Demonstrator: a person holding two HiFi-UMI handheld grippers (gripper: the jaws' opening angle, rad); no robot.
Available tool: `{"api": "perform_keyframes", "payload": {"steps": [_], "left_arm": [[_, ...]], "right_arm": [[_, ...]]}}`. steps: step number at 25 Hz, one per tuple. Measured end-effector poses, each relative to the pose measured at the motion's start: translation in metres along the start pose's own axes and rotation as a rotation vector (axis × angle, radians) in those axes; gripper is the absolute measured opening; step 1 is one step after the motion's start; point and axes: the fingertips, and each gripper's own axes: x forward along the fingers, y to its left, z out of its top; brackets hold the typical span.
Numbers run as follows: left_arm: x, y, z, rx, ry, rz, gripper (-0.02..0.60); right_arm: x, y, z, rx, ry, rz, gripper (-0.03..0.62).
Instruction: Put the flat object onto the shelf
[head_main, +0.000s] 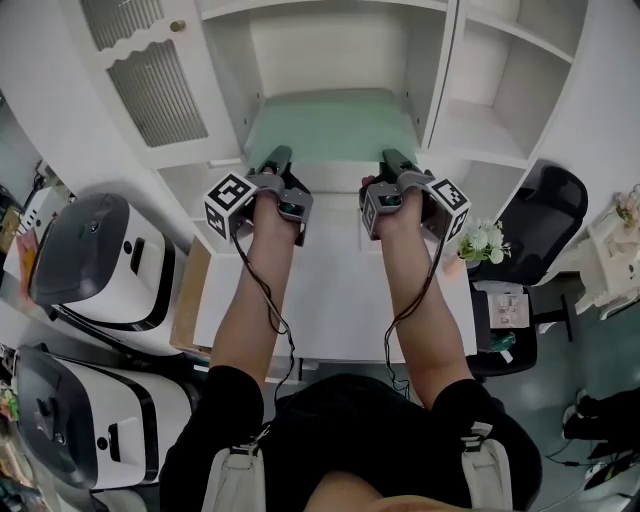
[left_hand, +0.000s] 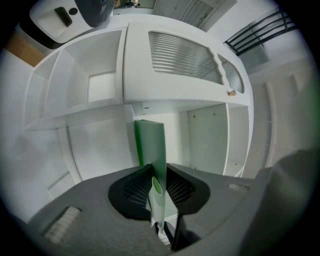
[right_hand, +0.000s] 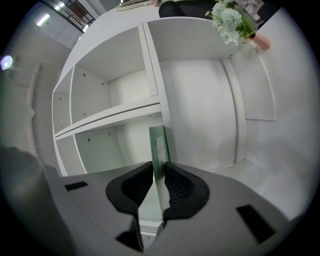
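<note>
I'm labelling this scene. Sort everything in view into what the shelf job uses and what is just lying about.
In the job: green board, gripped by left gripper and right gripper; white shelf.
Lying about: flowers; black office chair; white machines.

The flat object (head_main: 330, 125) is seen as a smooth green sheet with a faint sheen, plastic by its look. The shelf (head_main: 480, 135) is finished in smooth matt white. The left tongs (head_main: 277, 155) and right tongs (head_main: 393, 157) are formed of matt grey plastic, with ribbed black pads (left_hand: 136, 190). A ribbed pane (head_main: 150, 75) is set in the cabinet door.
</note>
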Motion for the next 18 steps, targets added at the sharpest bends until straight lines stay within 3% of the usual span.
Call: {"api": "perform_keyframes", "payload": {"steps": [11, 18], "left_arm": [[0.029, 0.014, 0.012, -0.029, 0.021, 0.05, 0.107], [0.038, 0.021, 0.017, 0.019, 0.005, 0.072, 0.135]], "right_arm": [[0.027, -0.002, 0.005, -0.018, -0.034, -0.058, 0.063], [0.038, 0.003, 0.007, -0.109, -0.025, -0.055, 0.126]]}}
